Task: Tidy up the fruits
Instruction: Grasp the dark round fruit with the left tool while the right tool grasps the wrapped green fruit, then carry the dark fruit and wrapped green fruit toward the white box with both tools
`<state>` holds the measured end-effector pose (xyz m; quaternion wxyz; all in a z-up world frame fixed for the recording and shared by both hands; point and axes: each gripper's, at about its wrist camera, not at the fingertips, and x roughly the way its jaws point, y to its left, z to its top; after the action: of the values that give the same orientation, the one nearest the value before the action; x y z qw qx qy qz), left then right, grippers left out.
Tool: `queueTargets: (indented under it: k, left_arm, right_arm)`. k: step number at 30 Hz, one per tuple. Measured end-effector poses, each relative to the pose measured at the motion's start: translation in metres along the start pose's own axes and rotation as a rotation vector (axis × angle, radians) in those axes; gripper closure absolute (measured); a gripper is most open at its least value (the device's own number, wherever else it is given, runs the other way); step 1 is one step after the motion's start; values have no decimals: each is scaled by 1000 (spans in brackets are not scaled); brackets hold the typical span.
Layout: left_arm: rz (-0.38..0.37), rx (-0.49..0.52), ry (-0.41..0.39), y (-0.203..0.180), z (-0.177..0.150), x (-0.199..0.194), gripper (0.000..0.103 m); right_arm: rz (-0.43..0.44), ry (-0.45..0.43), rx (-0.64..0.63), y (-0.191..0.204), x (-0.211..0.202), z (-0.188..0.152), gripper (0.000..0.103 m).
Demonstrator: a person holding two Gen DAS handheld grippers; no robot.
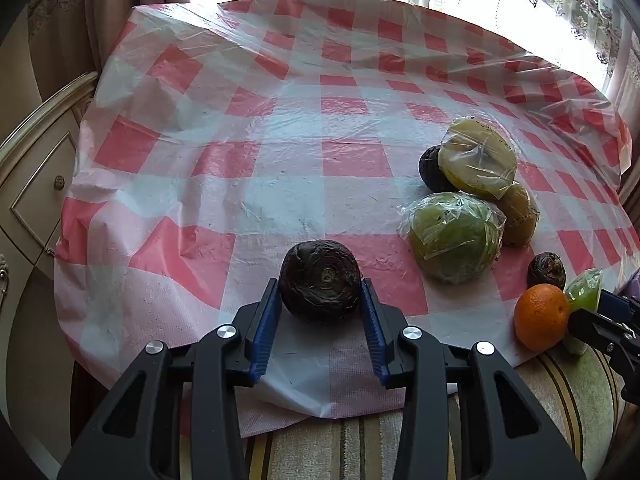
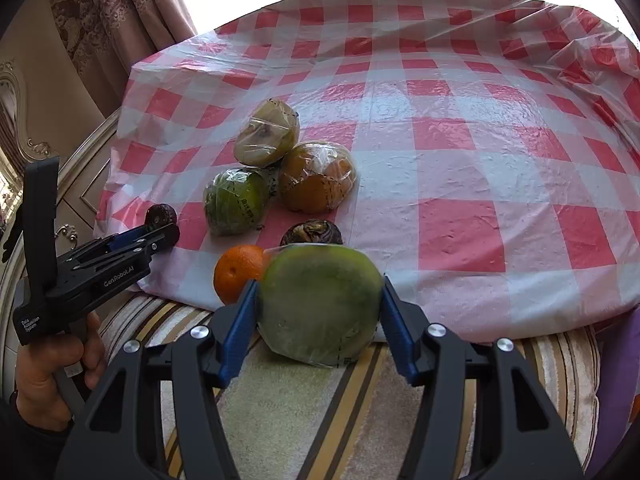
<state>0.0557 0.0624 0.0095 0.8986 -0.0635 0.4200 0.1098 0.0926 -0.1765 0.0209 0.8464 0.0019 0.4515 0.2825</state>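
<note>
A dark wrinkled round fruit (image 1: 320, 276) sits near the front edge of the red-and-white checked tablecloth (image 1: 280, 152). My left gripper (image 1: 320, 285) is shut on it, one blue pad against each side. The right wrist view shows the same fruit (image 2: 161, 215) at that gripper's tip, low on the left. A green fruit in clear film (image 2: 320, 308) lies at the cloth's front edge, and my right gripper (image 2: 319, 282) is shut on it, both pads against its sides. An orange (image 2: 236, 272) rests just left of it.
Several film-wrapped green and yellow fruits (image 1: 472, 184) are piled mid-right on the cloth, with a second small dark fruit (image 1: 546, 270) beside the orange (image 1: 542, 316). A striped cushion (image 2: 320, 408) lies in front, a cream cabinet (image 1: 36, 184) to the left, and curtains and a window behind.
</note>
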Motion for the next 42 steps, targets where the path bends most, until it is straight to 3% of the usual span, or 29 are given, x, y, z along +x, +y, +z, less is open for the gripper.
queueTargets:
  k: [26,42]
  left_arm:
    - [25,50,-58,-14,1,-18,66]
    - [-12,37,-99,-17,0,-34,66]
  right_arm:
    - [-63,-48,21,-8,-18,-6,44]
    - [-83,-63,32,-16,-30,-9,44]
